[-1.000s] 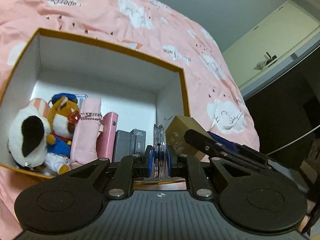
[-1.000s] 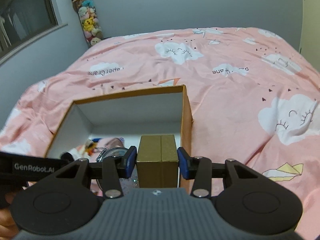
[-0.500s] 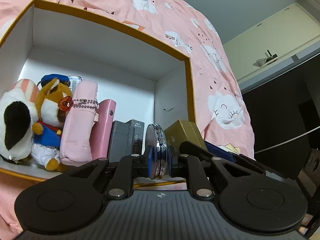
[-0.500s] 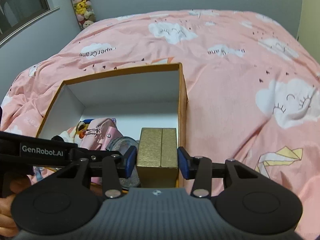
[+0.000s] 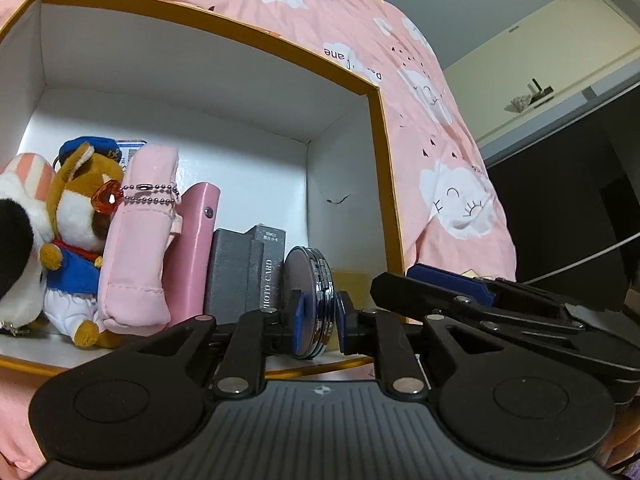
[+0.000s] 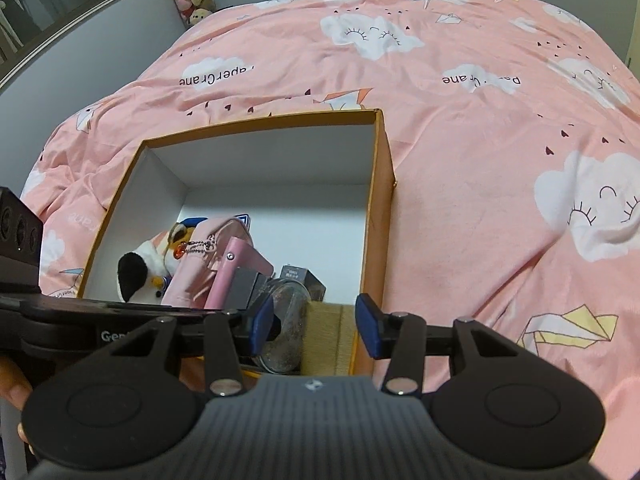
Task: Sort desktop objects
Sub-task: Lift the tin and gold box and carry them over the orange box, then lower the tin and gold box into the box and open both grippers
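An orange-rimmed white box (image 5: 382, 148) (image 6: 380, 184) lies on the pink bed. My left gripper (image 5: 318, 322) is close around a round silver compact (image 5: 308, 300), standing on edge inside the box next to grey card cases (image 5: 240, 276). My right gripper (image 6: 316, 324) is open, its pads apart from the gold box (image 6: 326, 340) that now rests in the box's near right corner. The compact shows beside it in the right wrist view (image 6: 284, 320). The gold box is partly seen behind the compact in the left wrist view (image 5: 352, 284).
Inside the box stand plush toys (image 5: 60, 236), a pink pouch (image 5: 140, 236) and a pink case (image 5: 192, 248). The pink cloud bedspread (image 6: 480, 128) surrounds the box. A dark desk and cabinet (image 5: 560, 184) lie at the right.
Both grippers lowered into the box. My right gripper opened and let go of the gold box, which now sits in the corner. The compact went down beside the card cases.
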`<state>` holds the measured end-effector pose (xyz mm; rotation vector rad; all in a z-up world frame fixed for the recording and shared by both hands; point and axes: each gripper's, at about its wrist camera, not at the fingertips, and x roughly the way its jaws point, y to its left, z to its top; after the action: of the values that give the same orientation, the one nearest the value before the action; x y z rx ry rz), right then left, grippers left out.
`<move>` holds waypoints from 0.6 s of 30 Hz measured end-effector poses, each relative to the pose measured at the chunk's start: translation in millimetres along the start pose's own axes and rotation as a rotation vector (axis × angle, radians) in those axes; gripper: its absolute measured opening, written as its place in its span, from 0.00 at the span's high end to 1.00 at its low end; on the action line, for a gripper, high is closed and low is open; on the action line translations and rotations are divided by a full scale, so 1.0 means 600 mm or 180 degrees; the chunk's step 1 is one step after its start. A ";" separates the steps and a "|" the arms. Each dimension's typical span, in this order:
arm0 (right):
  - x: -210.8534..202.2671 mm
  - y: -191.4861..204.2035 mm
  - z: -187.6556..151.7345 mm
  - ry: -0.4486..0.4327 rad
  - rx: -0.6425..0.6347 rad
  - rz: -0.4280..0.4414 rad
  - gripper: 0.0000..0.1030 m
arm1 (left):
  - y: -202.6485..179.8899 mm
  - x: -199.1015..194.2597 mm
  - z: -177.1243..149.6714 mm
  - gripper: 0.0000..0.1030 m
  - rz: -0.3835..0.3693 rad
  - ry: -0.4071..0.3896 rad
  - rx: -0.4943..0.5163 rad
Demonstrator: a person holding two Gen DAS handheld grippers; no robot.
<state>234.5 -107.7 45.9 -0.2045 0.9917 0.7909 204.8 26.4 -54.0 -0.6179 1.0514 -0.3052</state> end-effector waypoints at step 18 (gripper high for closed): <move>-0.017 -0.009 -0.017 -0.0299 -0.0172 -0.0274 0.56 | -0.025 -0.015 -0.020 0.82 0.0260 -0.0060 0.0479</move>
<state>228.2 -121.5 47.9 -0.2526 0.8681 0.7425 190.8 14.9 -42.7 -0.4411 1.0226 -0.3036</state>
